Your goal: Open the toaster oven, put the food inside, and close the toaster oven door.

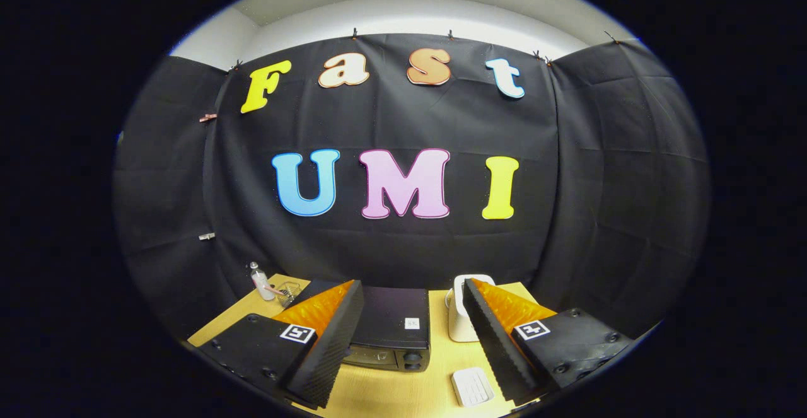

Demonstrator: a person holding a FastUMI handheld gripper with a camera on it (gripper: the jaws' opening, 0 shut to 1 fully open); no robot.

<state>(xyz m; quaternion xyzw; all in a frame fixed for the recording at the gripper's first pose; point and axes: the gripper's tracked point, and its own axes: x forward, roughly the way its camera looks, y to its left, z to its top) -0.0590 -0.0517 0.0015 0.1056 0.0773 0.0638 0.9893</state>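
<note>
My gripper [413,342] is spread wide, its two fingers [328,348] well apart and closing on nothing; neither touches anything I can see. It hangs above the wooden table [391,393], looking down and forward.

The toaster oven [391,330] is my landmark. It sits on the table in the gap between the fingers and a little beyond them, nearer the left finger, which covers its left side. I see its dark top, with a small pale sticker, and a strip of its front with two knobs at the right end. The door looks closed, though so little of the front shows that I cannot be sure.

Right of the toaster oven stands a white appliance [460,323], partly hidden by the right finger. In front of the oven and to its right lies a small white ridged object [471,386]; I cannot tell what it is. Behind the oven to its left, near the table's far corner, stand a small clear bottle [260,282] and a little wire basket [289,292], too small to make out further.
</note>
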